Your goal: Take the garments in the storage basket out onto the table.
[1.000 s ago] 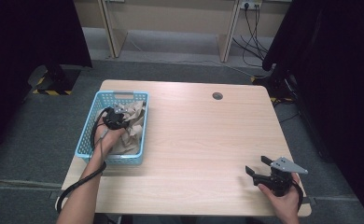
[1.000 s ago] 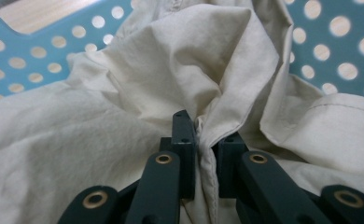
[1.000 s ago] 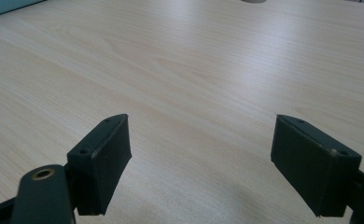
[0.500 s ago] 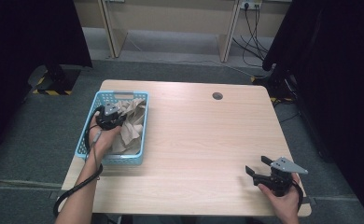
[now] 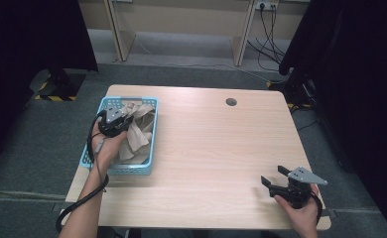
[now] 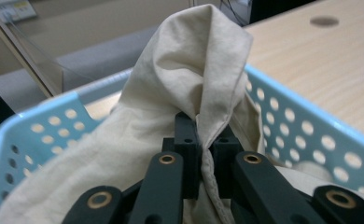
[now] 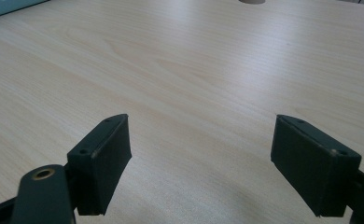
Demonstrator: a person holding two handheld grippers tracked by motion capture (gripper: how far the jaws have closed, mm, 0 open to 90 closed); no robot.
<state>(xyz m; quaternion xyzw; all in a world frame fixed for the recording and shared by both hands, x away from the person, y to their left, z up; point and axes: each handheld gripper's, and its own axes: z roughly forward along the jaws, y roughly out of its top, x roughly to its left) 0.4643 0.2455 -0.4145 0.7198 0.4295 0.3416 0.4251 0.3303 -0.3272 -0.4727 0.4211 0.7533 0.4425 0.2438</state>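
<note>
My left claw (image 6: pixel 203 154) is clamped nearly shut on a fold of beige cloth (image 6: pixel 189 70), pinched inside the blue basket (image 5: pixel 149 148) at the desk's (image 5: pixel 221 148) left edge. My right claw (image 7: pixel 199 163) stands wide open, holding nothing, above the near right corner.

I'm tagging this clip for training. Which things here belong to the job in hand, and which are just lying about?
In the job:
- beige cloth, pinched by the left gripper
- blue basket that holds it
- right gripper, jaws open, above the table

Lying about:
- cables on the floor
- black curtains
</note>
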